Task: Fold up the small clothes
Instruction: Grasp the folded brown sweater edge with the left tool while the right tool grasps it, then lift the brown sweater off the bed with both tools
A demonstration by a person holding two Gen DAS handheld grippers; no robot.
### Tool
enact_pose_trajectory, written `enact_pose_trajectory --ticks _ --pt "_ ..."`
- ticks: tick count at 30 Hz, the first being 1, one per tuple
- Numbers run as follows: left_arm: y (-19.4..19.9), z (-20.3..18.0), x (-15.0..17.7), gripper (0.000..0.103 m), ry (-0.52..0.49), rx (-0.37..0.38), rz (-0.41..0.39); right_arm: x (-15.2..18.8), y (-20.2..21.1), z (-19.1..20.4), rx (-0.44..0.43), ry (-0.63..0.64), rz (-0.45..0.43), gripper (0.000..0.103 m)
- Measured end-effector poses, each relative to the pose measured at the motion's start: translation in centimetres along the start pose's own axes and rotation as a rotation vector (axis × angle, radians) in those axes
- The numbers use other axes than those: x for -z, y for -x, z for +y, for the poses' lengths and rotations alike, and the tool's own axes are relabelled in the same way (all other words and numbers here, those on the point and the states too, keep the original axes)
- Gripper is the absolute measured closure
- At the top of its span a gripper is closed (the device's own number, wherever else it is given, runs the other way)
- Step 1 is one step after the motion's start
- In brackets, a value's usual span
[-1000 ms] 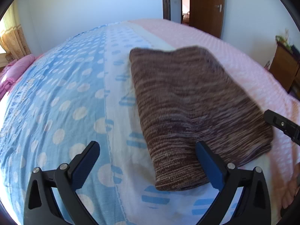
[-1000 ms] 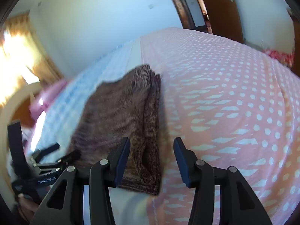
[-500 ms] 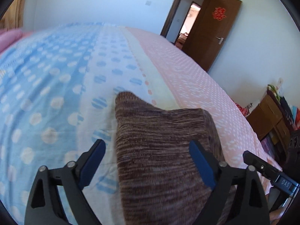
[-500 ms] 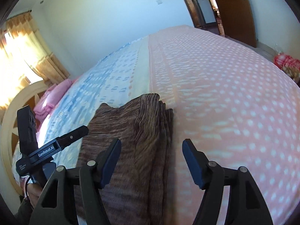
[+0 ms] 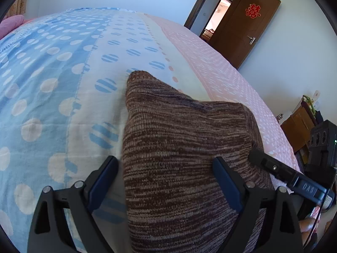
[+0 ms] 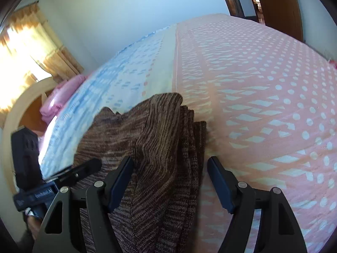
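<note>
A folded brown knit garment (image 5: 185, 151) lies on the bed; its near part rises between my left gripper's (image 5: 166, 181) open jaws. It also shows in the right wrist view (image 6: 155, 147), rumpled and lifted, with stacked folded edges on its right side. My right gripper (image 6: 170, 181) is open and straddles the garment's right edge. Neither gripper visibly pinches the cloth. The right gripper's finger (image 5: 280, 170) shows at the garment's right side in the left view; the left gripper (image 6: 63, 179) shows at the left in the right view.
The bedspread is blue with white dots (image 5: 42, 73) on the left, pink with white marks (image 6: 263, 105) on the right. A pink pillow (image 6: 56, 101) and wooden headboard (image 6: 23, 101) lie far left. A brown door (image 5: 242, 27) and wooden cabinet (image 5: 299, 126) stand beside the bed.
Both grippers have come in low and close over the garment's near end. The garment, flat a second ago, is now bunched and raised toward the cameras.
</note>
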State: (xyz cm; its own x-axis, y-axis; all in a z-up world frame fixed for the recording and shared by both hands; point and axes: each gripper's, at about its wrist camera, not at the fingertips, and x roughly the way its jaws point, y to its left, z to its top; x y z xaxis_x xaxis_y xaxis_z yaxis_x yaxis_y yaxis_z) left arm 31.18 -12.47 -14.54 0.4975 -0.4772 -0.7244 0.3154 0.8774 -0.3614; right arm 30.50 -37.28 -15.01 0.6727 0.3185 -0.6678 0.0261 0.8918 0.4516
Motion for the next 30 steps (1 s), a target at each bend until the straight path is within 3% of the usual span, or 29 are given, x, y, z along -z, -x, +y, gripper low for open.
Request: enact_pose_trajectory --ticks 3,8,10,11,13,17,25,30 --pt "0.0 0.1 0.0 0.010 0.010 0.011 -0.001 -0.5 -0.4 -0.5 -0.020 -0.012 0.013 0.030" --pt "-0.6 -1.0 -0.1 0.011 -0.048 -0.042 0.019 -0.7 -2.0 2.1 0.072 0.146 0.048 0.030" --pt "-0.9 -1.2 -0.3 0.017 -0.069 -0.056 0.022 -0.6 -2.1 2.4 0.060 0.159 0.045 0.051" --pt "-0.8 -1.5 -0.2 0.019 -0.083 -0.062 0.020 -0.6 -2.0 2.5 0.011 0.150 0.047 0.066" --pt "-0.9 -1.9 -0.1 0.030 -0.107 -0.072 0.014 -0.4 -1.8 3.1 0.019 0.164 0.037 0.069" --pt "-0.9 -2.4 -0.2 0.040 -0.149 -0.091 -0.006 0.3 -1.1 5.2 0.122 0.268 -0.021 0.078" --pt "0.3 -2.9 -0.1 0.065 -0.186 -0.105 -0.076 2.4 3.9 9.8 0.228 0.331 -0.199 0.083" --pt "3.6 -3.1 0.3 0.067 -0.187 -0.083 -0.159 4.8 7.6 13.4 0.285 0.376 -0.297 0.084"
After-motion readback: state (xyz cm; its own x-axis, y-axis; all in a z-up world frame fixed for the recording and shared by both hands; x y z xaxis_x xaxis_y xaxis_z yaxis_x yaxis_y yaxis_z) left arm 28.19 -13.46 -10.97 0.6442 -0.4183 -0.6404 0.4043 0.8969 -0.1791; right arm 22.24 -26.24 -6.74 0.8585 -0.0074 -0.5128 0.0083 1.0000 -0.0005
